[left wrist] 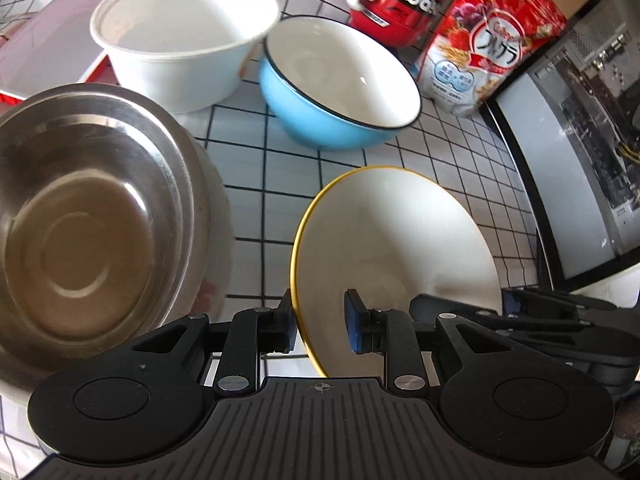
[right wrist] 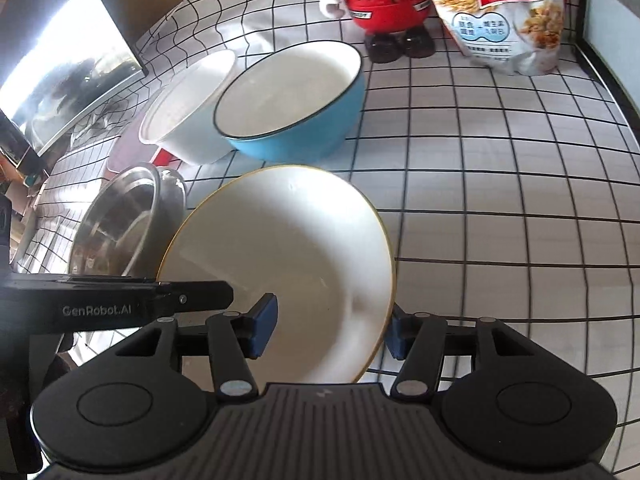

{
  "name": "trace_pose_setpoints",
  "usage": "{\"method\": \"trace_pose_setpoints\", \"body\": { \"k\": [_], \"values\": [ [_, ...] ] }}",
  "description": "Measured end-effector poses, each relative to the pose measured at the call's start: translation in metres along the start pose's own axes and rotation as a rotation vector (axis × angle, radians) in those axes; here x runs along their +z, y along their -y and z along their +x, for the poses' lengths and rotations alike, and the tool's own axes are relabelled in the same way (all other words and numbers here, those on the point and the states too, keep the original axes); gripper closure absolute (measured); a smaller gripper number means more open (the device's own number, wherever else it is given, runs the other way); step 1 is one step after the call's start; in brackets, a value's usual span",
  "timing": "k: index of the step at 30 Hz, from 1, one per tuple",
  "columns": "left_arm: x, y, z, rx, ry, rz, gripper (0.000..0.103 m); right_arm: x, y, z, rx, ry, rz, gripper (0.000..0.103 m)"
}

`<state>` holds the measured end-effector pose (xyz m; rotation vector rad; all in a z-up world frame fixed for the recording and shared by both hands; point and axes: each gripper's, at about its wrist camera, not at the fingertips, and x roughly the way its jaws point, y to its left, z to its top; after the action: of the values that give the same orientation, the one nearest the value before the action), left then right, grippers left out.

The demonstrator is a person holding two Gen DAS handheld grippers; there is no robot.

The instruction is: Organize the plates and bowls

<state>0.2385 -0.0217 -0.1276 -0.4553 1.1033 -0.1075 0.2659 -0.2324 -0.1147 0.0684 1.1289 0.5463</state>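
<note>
A white bowl with a yellow rim sits between both grippers; it also shows in the right wrist view. My left gripper is open with its jaws astride the bowl's left rim. My right gripper is open with its jaws astride the bowl's right rim. A steel bowl stands to the left, also visible in the right wrist view. A blue bowl and a white plastic bowl stand farther back.
A red mascot figure and a cereal bag stand at the back. A pink and red tray lies back left. A monitor stands at the right edge of the gridded tablecloth.
</note>
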Motion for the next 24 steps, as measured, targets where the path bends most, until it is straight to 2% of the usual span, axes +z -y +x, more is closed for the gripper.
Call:
{"method": "trace_pose_setpoints", "body": {
  "k": [16,24],
  "values": [
    [0.011,0.009,0.009,-0.020,-0.010,0.061,0.074,0.004,0.008,0.000,-0.036,0.015,0.022,0.047],
    [0.012,0.008,0.010,-0.023,-0.028,0.041,0.074,0.005,0.009,-0.003,-0.033,0.012,0.016,0.047]
  ]
}}
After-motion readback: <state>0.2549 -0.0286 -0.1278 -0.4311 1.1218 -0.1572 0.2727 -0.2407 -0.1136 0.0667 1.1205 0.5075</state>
